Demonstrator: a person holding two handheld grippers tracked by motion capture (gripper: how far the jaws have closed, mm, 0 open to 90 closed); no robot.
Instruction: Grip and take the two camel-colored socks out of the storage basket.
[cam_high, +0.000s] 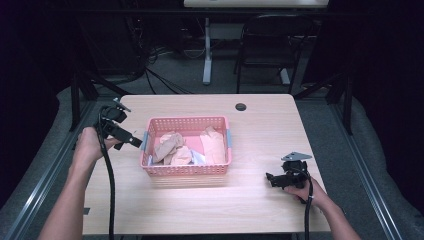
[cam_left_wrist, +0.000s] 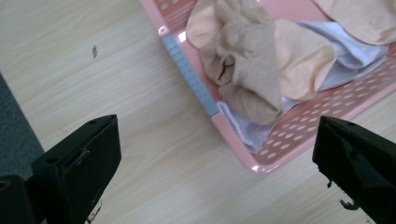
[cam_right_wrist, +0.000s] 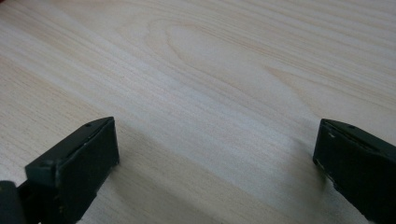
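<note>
A pink perforated basket (cam_high: 187, 170) stands in the middle of the wooden table, holding several beige socks (cam_high: 169, 145) and a white one (cam_high: 198, 157). My left gripper (cam_high: 136, 143) hovers at the basket's left end, open, its jaws wide apart with nothing between them. In the left gripper view the basket's corner (cam_left_wrist: 261, 163) and its grey handle strip (cam_left_wrist: 189, 72) lie below the jaws, with a crumpled beige sock (cam_left_wrist: 247, 60) over a white sock (cam_left_wrist: 345, 53). My right gripper (cam_high: 270, 179) rests low at the table's right front, open over bare wood (cam_right_wrist: 210, 93).
A dark cable hole (cam_high: 241, 106) sits near the table's far edge. Behind the table stand a black chair (cam_high: 270, 45) and a white desk leg (cam_high: 207, 50). Grey floor and metal rails flank both sides of the table.
</note>
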